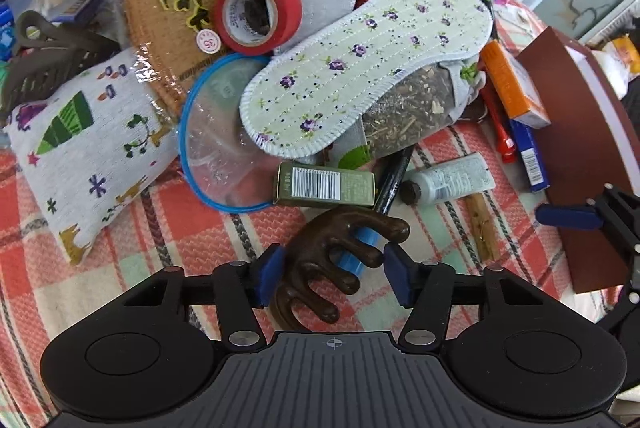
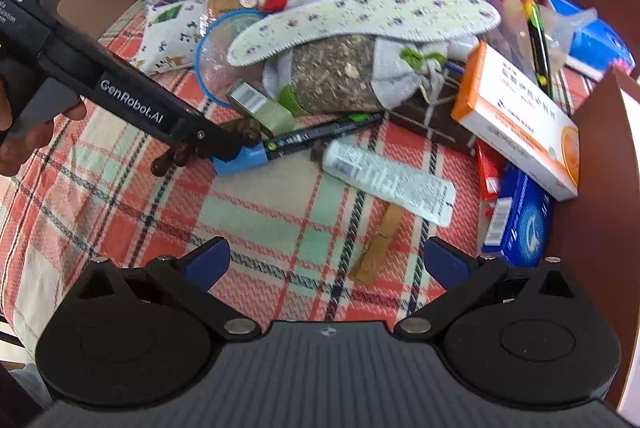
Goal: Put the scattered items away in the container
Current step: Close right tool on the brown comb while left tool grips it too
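A dark brown wooden hand-shaped massager [image 1: 320, 268] lies on the plaid cloth [image 1: 160, 220], over a blue cap [image 1: 352, 260]. My left gripper [image 1: 334, 274] points steeply down with its blue pads touching the massager on both sides. In the right wrist view the left gripper [image 2: 224, 148] shows at the left, held by a person's hand [image 2: 24, 132], with the massager [image 2: 248, 130] in its fingers. My right gripper [image 2: 326, 256] stands open low over the cloth, nothing between its fingers. A wooden clothespin [image 2: 376, 248] lies just ahead of it.
Ahead is a pile: floral insole [image 1: 368, 64], red tape roll [image 1: 256, 14], herb bag [image 1: 416, 104], green box [image 1: 324, 184], white tube [image 1: 448, 178], black pen [image 2: 320, 134], printed pouch [image 1: 88, 144], orange medicine box [image 2: 516, 124]. A brown wall [image 2: 592, 168] stands at the right.
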Demonstrator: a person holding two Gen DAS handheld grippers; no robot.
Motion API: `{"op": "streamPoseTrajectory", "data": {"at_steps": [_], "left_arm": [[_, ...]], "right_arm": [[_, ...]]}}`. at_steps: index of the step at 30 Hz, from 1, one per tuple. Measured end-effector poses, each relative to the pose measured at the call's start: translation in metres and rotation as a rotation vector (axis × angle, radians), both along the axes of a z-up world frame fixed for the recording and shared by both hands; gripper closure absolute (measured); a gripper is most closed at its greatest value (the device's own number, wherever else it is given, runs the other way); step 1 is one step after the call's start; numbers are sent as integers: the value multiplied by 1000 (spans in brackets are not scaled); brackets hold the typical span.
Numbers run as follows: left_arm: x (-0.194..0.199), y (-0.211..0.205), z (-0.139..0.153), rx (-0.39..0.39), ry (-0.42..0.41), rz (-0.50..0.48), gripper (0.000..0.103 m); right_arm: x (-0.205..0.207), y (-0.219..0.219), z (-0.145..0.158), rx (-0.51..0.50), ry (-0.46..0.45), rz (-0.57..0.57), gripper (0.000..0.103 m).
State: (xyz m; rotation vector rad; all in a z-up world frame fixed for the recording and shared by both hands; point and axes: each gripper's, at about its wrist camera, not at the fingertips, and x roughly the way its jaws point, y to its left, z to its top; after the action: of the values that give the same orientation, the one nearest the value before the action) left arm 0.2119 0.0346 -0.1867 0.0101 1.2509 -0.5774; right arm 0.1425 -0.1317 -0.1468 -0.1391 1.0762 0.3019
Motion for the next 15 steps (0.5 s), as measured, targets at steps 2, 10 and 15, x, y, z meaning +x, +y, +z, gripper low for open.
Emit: {"op": "streamPoseTrajectory", "data": {"at_steps": [2,10,15], "left_arm": [[-4,4,4,-5,-2,-8,40],[-30,16,7,-24,22,28,25],[-46,35,7,-61,16,131,27]], "right_arm": [[3,4,1,5,-5,18,1],[18,16,6,26,-24,62,1],[20,17,10,47,-36,54,2]]}}
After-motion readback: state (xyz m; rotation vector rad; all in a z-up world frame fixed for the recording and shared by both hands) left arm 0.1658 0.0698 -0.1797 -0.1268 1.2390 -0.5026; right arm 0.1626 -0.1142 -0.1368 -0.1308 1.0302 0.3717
